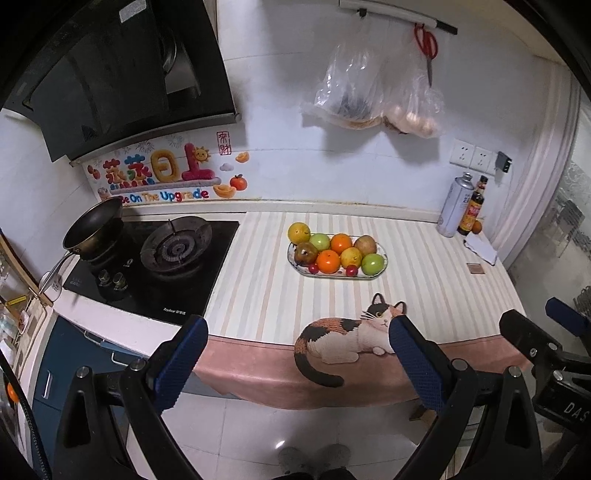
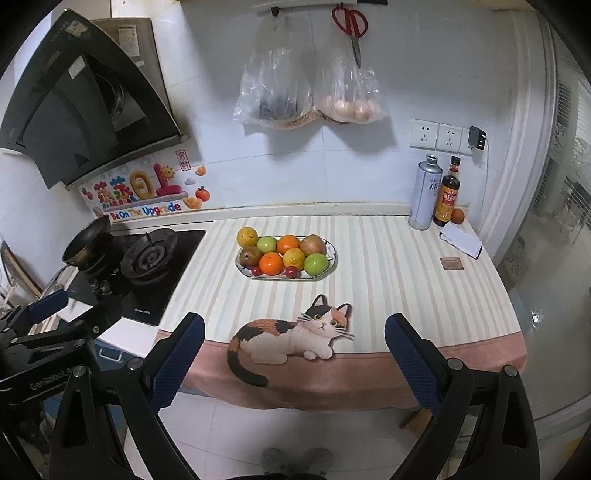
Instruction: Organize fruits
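Note:
An oval patterned plate (image 1: 383,266) (image 2: 331,258) sits on the striped counter cloth and holds several fruits: oranges (image 1: 328,260) (image 2: 270,263), green apples (image 1: 372,264) (image 2: 316,264), yellow citrus, brown pears and small red fruits. One yellow-orange fruit (image 1: 299,232) (image 2: 247,236) rests at the plate's far left rim. A small orange (image 1: 477,226) (image 2: 458,216) lies by the bottles at the far right. My left gripper (image 1: 297,338) and right gripper (image 2: 294,334) are both open and empty, held off the counter's front edge, well short of the plate.
A gas stove (image 1: 173,247) with a black pan (image 1: 92,225) is at the left. A metal can (image 2: 426,192) and sauce bottle (image 2: 447,195) stand back right. Plastic bags (image 2: 273,92) and red scissors (image 2: 351,26) hang on the wall. A cat picture (image 2: 291,338) decorates the cloth's front.

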`<state>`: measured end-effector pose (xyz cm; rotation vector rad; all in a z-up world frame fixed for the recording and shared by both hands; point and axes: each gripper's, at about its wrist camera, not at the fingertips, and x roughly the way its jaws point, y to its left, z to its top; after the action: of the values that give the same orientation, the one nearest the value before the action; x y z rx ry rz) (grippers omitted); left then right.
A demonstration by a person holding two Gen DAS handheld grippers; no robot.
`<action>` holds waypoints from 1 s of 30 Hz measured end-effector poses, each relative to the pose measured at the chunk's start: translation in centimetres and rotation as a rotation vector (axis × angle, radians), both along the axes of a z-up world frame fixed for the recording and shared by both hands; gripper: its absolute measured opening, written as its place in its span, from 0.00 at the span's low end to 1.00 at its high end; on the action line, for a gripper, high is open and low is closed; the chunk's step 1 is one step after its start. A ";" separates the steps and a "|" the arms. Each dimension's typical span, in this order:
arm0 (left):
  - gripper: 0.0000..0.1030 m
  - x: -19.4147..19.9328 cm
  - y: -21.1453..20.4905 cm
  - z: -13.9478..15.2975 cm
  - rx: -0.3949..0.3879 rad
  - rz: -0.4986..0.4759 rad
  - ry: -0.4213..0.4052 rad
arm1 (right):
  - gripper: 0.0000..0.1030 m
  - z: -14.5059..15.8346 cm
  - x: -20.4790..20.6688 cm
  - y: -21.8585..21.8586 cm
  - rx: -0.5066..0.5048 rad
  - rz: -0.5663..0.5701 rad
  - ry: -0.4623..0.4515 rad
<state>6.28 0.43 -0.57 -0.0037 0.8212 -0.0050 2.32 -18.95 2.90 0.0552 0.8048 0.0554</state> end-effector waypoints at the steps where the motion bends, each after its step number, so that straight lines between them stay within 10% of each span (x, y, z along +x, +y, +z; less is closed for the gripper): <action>1: 0.98 0.4 -0.1 -0.2 0.002 0.004 0.004 | 0.97 -0.3 0.7 -0.1 0.000 0.004 0.013; 30: 0.99 6.5 -0.6 -3.8 0.036 0.046 0.101 | 0.97 -4.6 8.0 -0.4 -0.008 -0.018 0.109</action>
<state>12.76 -0.16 -4.34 0.0114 0.9217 0.0540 10.29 -19.33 -1.68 0.0581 0.9133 0.0325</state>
